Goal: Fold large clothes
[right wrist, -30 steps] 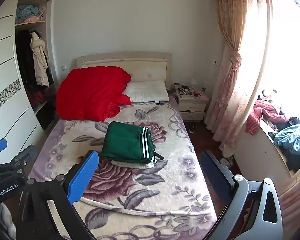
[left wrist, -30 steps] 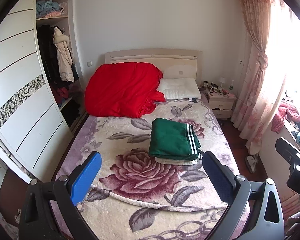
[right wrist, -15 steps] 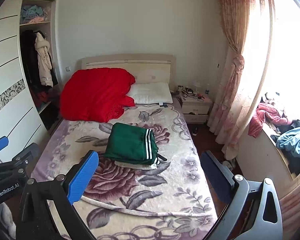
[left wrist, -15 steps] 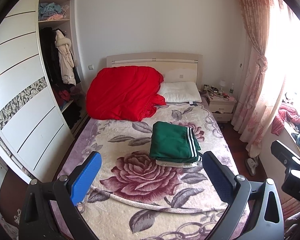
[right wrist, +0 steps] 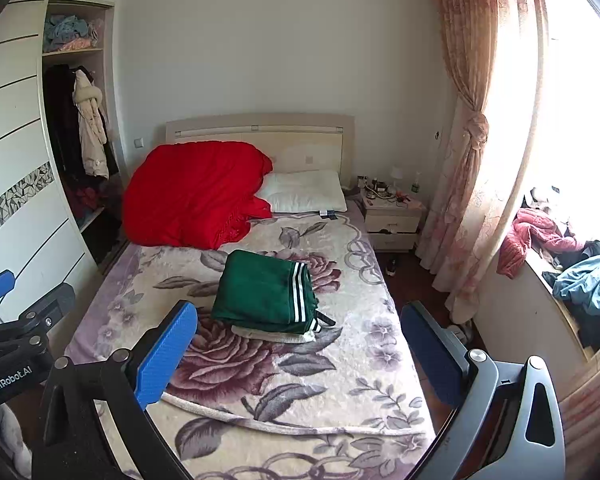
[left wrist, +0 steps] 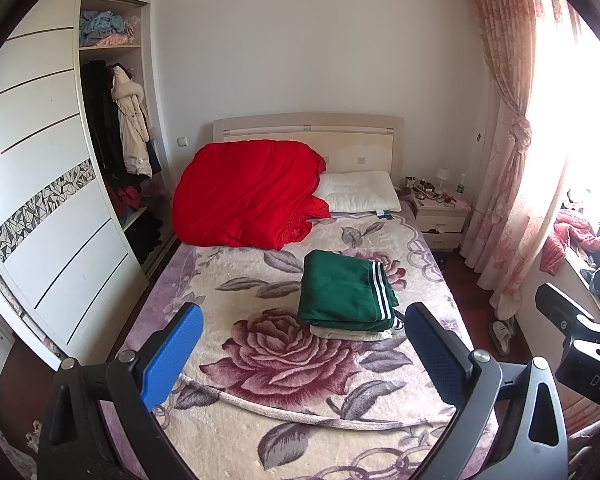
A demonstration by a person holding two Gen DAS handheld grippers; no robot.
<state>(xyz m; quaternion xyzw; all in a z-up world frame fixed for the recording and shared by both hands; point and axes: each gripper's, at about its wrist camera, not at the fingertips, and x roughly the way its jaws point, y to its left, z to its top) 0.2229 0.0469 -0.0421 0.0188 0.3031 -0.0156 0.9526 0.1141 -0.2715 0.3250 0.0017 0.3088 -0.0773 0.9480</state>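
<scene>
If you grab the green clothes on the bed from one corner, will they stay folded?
Probably not. The green garment looks like soft fabric, so it would likely flop open. It lies on a white folded piece, which might slide too. Lifting from underneath seems safer.

left gripper (left wrist: 304, 350), right gripper (right wrist: 300, 346), jaws wide apart

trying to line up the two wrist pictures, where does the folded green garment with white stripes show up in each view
Left wrist view: the folded green garment with white stripes lies right of centre on the floral blanket, just up-left of the right finger of the open left claw.
Right wrist view: the same garment sits near centre, between the fingers of the open right claw and above them.
Shared landmark: the bulky red quilt by the headboard.
</scene>
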